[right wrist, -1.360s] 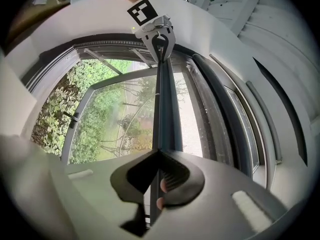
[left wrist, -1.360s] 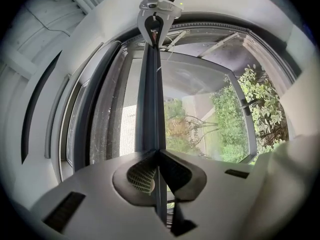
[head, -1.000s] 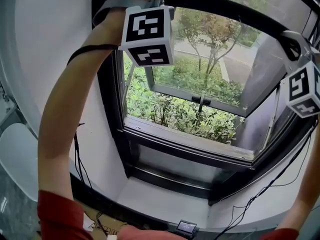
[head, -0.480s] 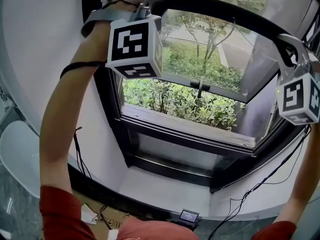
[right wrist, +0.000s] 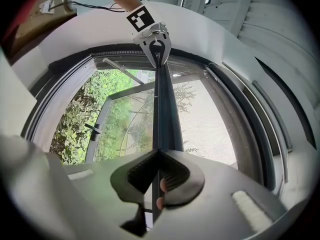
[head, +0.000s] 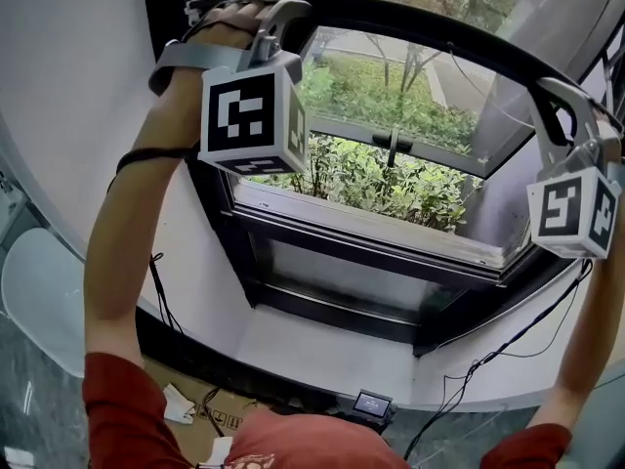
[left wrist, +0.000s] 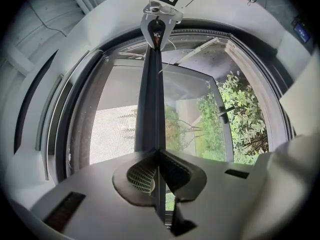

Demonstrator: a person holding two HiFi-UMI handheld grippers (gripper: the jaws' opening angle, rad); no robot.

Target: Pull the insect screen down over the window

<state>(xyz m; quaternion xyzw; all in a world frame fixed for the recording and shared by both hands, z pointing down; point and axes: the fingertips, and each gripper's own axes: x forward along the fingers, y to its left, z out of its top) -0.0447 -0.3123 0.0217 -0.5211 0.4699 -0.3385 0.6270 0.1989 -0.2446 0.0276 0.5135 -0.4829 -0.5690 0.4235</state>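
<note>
The window [head: 371, 252] stands open, its lower part uncovered. The insect screen [left wrist: 112, 134] covers the upper part only. Its bar [head: 410, 22] runs from 11 to 2 o'clock in the head view. The left gripper [left wrist: 159, 156] and right gripper [right wrist: 159, 159] have their fingers clamped on the bar. Judged step: mid-pull. The next move calls for an even downward draw. Since a second ago, the bar and both grippers have dropped.

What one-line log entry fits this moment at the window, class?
left hand-held gripper: shut on screen bar | right hand-held gripper: shut on screen bar | screen: partly down | window: open
</note>
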